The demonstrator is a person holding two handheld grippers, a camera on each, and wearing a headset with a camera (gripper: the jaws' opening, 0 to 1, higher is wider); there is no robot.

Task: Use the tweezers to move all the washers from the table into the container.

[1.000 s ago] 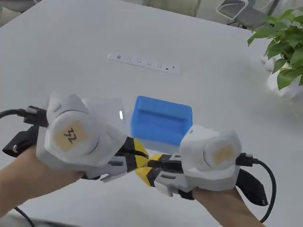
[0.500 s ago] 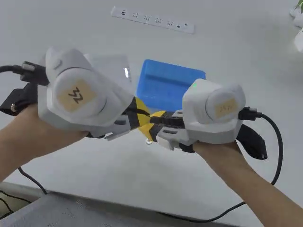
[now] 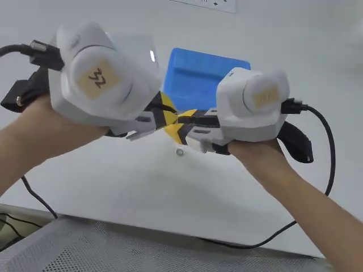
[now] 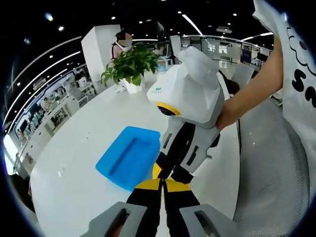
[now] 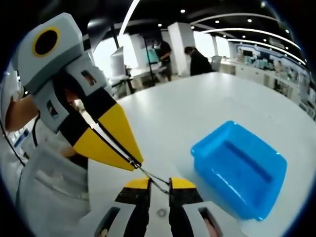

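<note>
1. White tabletop (image 3: 142, 187) spreads under both hands in the head view, with a power strip (image 3: 212, 3) at its far edge and a grey mesh surface (image 3: 85, 249) along the near edge.
2. Behind the table, the left gripper view shows a bright open hall and a leafy potted plant (image 4: 131, 61) on the far end of the table.
3. The left gripper (image 4: 163, 183) and the right gripper (image 5: 159, 183) are held above the table, pointing at each other, their yellow-tipped jaws meeting nose to nose at the middle of the head view.
4. In the right gripper view, the left gripper's yellow jaws are pressed together on the thin metal tweezers (image 5: 150, 176), which poke out of them at a slant.
5. The free end of the tweezers reaches into the narrow gap between the right gripper's jaws; I cannot tell whether those jaws are pinching it or merely flanking it.
6. One washer (image 3: 180, 152) lies flat on the table just below and nearer than the meeting jaws, touching neither gripper nor tweezers.
7. The blue container (image 3: 207, 76) sits on the table just beyond the grippers, near the washer but apart from it; its inside looks bare in the right gripper view.
8. A black cable (image 3: 326, 164) loops from the back of the right gripper down past the near table edge.
</note>
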